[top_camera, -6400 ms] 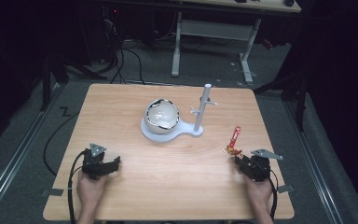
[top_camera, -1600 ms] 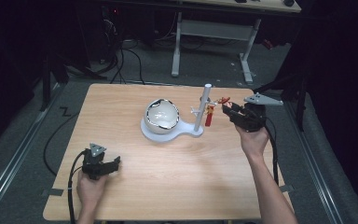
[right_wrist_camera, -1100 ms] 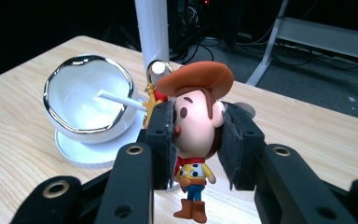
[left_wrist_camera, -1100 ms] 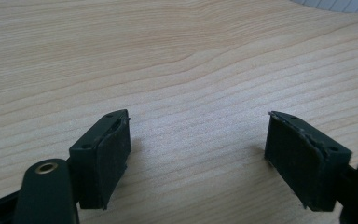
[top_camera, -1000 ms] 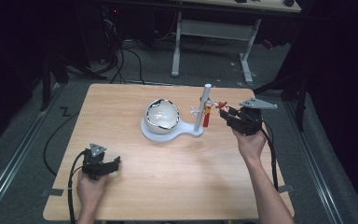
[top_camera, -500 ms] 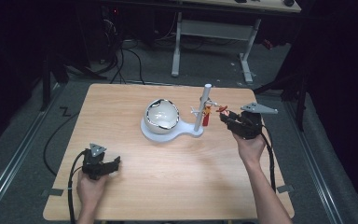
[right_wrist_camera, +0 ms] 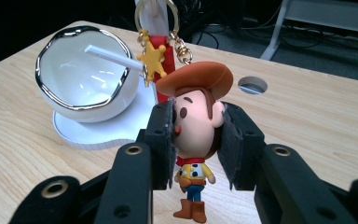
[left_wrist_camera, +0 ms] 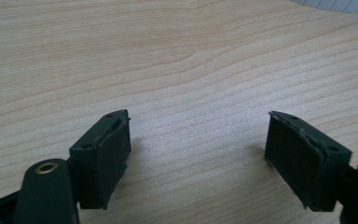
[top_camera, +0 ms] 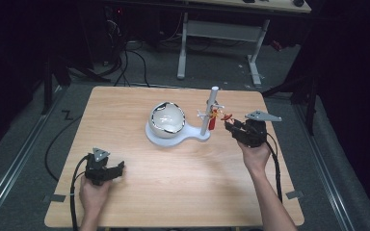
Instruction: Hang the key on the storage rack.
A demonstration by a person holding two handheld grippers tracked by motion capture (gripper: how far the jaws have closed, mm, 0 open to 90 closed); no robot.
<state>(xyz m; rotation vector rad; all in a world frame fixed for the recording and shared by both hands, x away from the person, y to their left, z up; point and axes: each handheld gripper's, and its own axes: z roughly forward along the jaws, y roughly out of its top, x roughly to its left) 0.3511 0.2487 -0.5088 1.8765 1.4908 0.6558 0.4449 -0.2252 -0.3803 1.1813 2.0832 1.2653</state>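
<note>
Right now, the person's right gripper [right_wrist_camera: 196,140] pinches a small cowboy figurine keychain [right_wrist_camera: 196,135] by its head, fingers [right_wrist_camera: 162,140] pressed on both sides. Its gold ring [right_wrist_camera: 156,11] and star charm [right_wrist_camera: 152,60] hang at the white post [top_camera: 208,113] of a stand [top_camera: 192,137], beside a silver-rimmed white bowl [top_camera: 167,118]. Near the tabletop [top_camera: 183,183] front edge, the left gripper [left_wrist_camera: 198,154] rests, its fingers [left_wrist_camera: 112,154] spread wide over bare wood with nothing between them.
</note>
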